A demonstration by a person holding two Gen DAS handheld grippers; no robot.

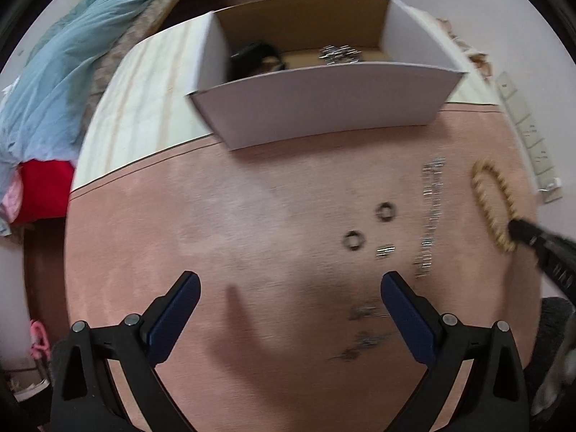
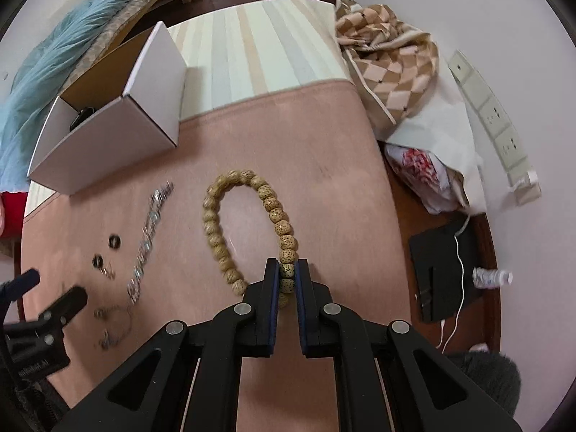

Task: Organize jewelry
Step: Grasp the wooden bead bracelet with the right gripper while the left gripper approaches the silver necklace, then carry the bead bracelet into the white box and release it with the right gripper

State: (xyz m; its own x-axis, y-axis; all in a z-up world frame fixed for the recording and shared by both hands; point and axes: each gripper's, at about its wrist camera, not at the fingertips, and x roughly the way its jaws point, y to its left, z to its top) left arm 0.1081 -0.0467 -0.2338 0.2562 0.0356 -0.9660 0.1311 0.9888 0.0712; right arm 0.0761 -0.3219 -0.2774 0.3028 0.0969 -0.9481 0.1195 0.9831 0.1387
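Observation:
A wooden bead bracelet (image 2: pixel 230 223) lies on the pink mat (image 2: pixel 324 165); my right gripper (image 2: pixel 287 273) is shut on its near beads. It also shows in the left wrist view (image 1: pixel 489 201) with the right gripper's tip (image 1: pixel 522 230) at its near end. My left gripper (image 1: pixel 289 284) is open and empty above the mat. A silver chain (image 1: pixel 430 216), two dark rings (image 1: pixel 385 211) (image 1: pixel 354 240), a small silver piece (image 1: pixel 385 251) and thin earrings (image 1: pixel 363 327) lie on the mat. An open white box (image 1: pixel 324 104) holds a dark item (image 1: pixel 257 57) and silver jewelry (image 1: pixel 340 53).
A striped mat (image 2: pixel 266 57) lies beyond the pink one. A checked cloth (image 2: pixel 388 61), white bags (image 2: pixel 432 144), a black device (image 2: pixel 446 270) with a white cable and a small bottle (image 2: pixel 491 277) sit at the right. A blue blanket (image 1: pixel 50 72) is at the left.

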